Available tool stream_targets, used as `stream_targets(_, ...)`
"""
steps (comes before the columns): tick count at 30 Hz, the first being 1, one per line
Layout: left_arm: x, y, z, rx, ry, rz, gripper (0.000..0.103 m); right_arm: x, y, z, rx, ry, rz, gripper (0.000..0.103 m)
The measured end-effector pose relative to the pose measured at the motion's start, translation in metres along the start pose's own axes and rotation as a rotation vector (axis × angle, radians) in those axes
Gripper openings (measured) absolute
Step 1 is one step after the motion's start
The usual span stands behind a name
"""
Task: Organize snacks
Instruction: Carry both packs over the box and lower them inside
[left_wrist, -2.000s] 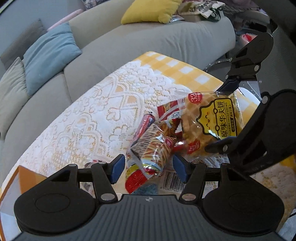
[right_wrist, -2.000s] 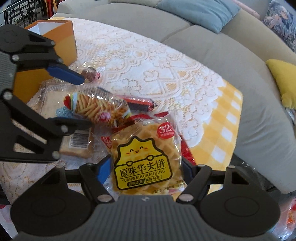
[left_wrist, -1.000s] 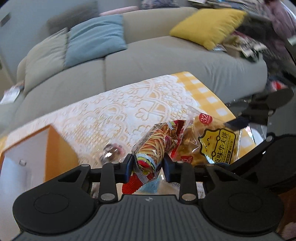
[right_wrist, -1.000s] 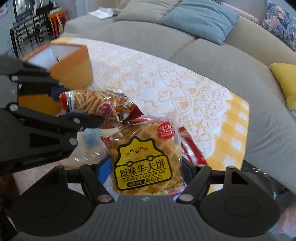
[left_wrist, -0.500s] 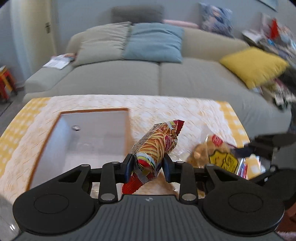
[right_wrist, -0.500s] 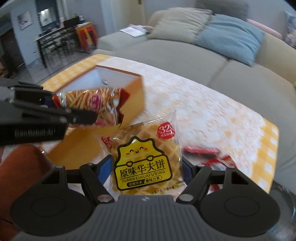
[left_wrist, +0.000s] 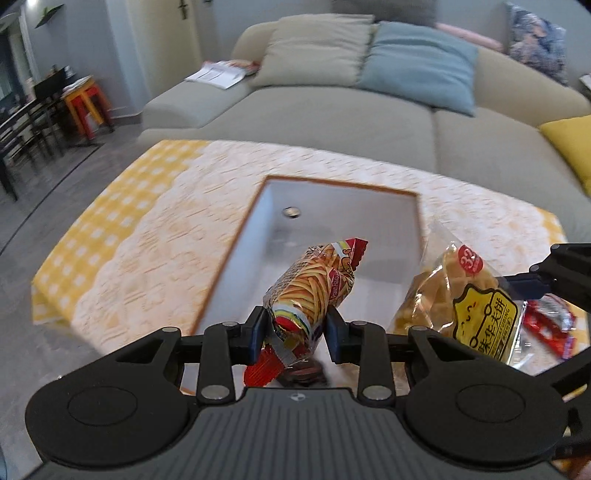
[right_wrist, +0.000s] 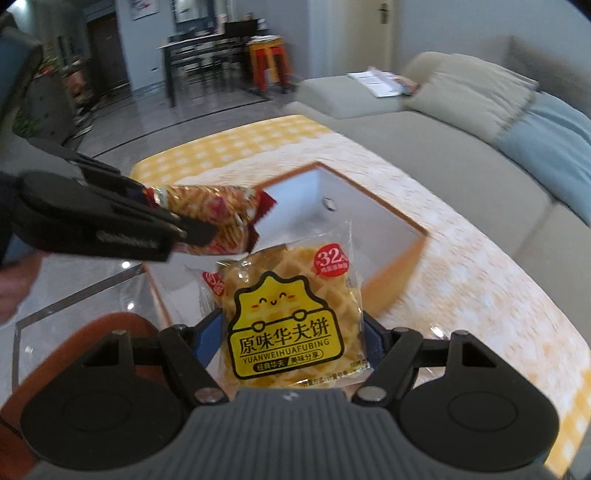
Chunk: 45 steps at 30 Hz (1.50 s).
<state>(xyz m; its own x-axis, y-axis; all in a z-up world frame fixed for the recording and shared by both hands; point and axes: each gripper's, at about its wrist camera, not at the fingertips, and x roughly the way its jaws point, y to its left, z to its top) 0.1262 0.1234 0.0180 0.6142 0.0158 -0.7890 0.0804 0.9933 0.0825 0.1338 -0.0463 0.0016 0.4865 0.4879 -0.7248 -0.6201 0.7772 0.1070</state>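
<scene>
Two grippers carry snacks over the box (left_wrist: 343, 236): left gripper (left_wrist: 295, 334) clenches the fries pack (left_wrist: 314, 291), right gripper (right_wrist: 291, 341) the waffle pack (right_wrist: 291, 325); each should lower inside before letting go.

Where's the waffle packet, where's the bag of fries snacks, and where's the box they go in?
Waffle packet (right_wrist: 288, 325), right wrist view, on its yellow label.
Fries snack bag (left_wrist: 314, 288), left wrist view, on the printed middle of the bag.
Box (left_wrist: 343, 218), left wrist view, on its white inner far wall.
</scene>
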Motion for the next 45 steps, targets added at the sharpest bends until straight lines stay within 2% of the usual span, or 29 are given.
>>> stream_targets(6, 0.016, 0.022, -0.001, 0.01, 0.044, 0.023, 0.037, 0.049, 0.016, 0.021, -0.054, 0.102, 0.088, 0.073)
stream_targets(14, 0.05, 0.026, -0.003, 0.021, 0.132, -0.037, 0.037, 0.105, 0.021, 0.022, -0.215, 0.259, 0.057, 0.072)
stream_targets(24, 0.098, 0.016, 0.005, 0.039, 0.222, -0.053, 0.037, 0.148, 0.008, 0.031, -0.342, 0.361, 0.025, 0.072)
stream_targets(31, 0.127, 0.012, 0.007, 0.028, 0.264, -0.046, 0.038, 0.18, -0.002, 0.031, -0.34, 0.407, 0.044, 0.072)
stream_targets(37, 0.128, 0.008, 0.008, 0.061, 0.265, -0.044, 0.041, 0.194, -0.009, 0.035, -0.303, 0.417, 0.066, 0.074)
stream_targets(41, 0.124, 0.009, 0.009, 0.053, 0.26, -0.073, 0.053, 0.19, -0.009, 0.032, -0.316, 0.406, 0.058, 0.078)
stream_targets(45, 0.116, 0.011, 0.01, 0.016, 0.25, -0.09, 0.057, 0.179, -0.006, 0.031, -0.33, 0.383, 0.052, 0.079)
